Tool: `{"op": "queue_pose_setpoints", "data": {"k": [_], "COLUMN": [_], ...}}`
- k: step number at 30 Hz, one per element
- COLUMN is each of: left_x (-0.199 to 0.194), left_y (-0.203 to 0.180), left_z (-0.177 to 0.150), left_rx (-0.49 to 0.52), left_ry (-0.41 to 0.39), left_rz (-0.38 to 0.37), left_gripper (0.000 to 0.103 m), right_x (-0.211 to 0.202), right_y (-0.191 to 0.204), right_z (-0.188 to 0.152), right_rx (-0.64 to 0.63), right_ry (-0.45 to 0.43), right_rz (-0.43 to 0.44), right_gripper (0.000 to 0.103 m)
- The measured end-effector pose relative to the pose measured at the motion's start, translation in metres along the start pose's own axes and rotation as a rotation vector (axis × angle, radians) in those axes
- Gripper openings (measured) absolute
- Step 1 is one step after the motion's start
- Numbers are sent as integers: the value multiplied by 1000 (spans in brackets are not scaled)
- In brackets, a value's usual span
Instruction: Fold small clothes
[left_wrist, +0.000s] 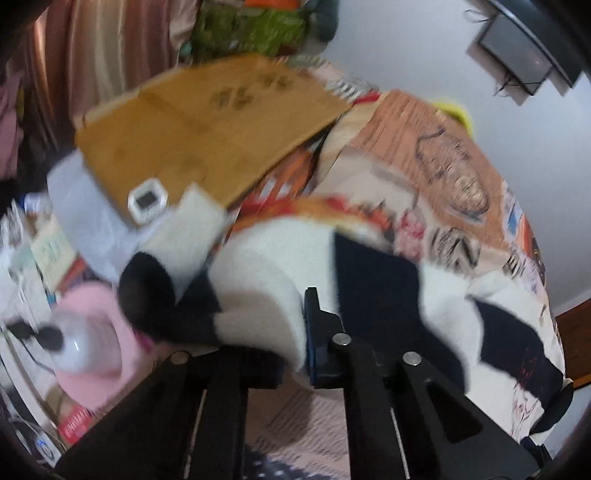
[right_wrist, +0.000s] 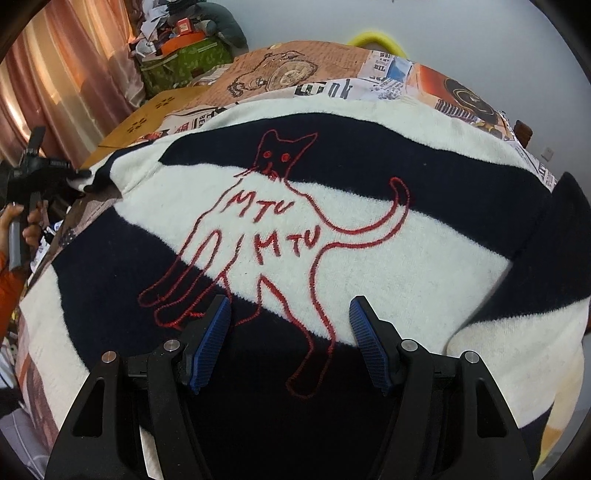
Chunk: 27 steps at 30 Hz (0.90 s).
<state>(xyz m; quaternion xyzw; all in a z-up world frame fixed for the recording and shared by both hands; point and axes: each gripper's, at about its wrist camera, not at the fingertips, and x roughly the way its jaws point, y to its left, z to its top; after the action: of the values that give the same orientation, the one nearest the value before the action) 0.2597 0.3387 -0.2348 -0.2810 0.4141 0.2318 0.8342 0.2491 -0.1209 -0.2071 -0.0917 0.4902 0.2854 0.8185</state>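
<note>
A: Right wrist view: the striped sweater (right_wrist: 369, 236) fills nearly the whole frame, spread flat on the patterned bedspread (right_wrist: 332, 70), with broad navy and cream bands running across it. A red outlined cat with the letters MTU stitched twice sits at centre frame.

B: And the right gripper (right_wrist: 290, 341)?

A: At the bottom centre, its blue-padded jaws spread wide apart over the cat's hind legs. Nothing sits between the pads; whether the tips touch the knit I cannot tell.

B: The other one?

A: At the left edge of that view the left gripper (right_wrist: 79, 177) is at the sweater's far left corner, a hand (right_wrist: 18, 229) below it around the handle, an orange sleeve beneath. In the left wrist view, which is blurred, the left gripper (left_wrist: 308, 325) has its jaws pressed together, pinching a cream fold of the sweater (left_wrist: 266, 280) at lower centre; the fabric bulges up and drapes over the fingers.

B: What lies round it?

A: In the left wrist view a flat cardboard sheet (left_wrist: 207, 125) lies in the upper left, overlapping the bedspread (left_wrist: 443, 147), and a small white clock (left_wrist: 147, 199) sits at its lower edge. A pink object (left_wrist: 99, 332) with a white bottle-like shape in front shows at lower left. Pinkish curtains (left_wrist: 96, 48) hang at the top left, and a green patterned bag (left_wrist: 255, 29) stands at top centre. A dark screen (left_wrist: 517, 51) is mounted on the white wall at upper right. A yellow object (right_wrist: 373, 38) peeks over the bed's far edge at top centre of the right wrist view.
</note>
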Motion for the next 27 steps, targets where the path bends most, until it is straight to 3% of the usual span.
{"op": "queue_pose_setpoints", "data": {"k": [4, 7, 12, 16, 20, 25, 27], "left_x": [-38, -69, -102, -95, -54, -8, 0], "left_y": [-44, -91, -183, -251, -295, -299, -295], "left_z": [28, 42, 29, -15, -75, -131, -142], "left_rx": [76, 150, 353, 536, 679, 719, 714], "left_ry": [-123, -198, -229, -154, 5, 189, 235], "left_rz": [-55, -139, -290, -367, -377, -341, -319], "left_gripper": [7, 7, 7, 7, 7, 7, 13], "right_x": [-5, -11, -24, -36, -48, -58, -60], "right_y": [-4, -10, -22, -30, -40, -52, -55], "right_z": [0, 1, 5, 8, 8, 6, 4], "right_rx": [6, 24, 59, 79, 93, 116, 123], "right_ry": [-23, -43, -96, -131, -159, -179, -184], "right_rz": [-4, 9, 20, 16, -2, -7, -9], "right_gripper": [63, 63, 63, 63, 63, 63, 63]}}
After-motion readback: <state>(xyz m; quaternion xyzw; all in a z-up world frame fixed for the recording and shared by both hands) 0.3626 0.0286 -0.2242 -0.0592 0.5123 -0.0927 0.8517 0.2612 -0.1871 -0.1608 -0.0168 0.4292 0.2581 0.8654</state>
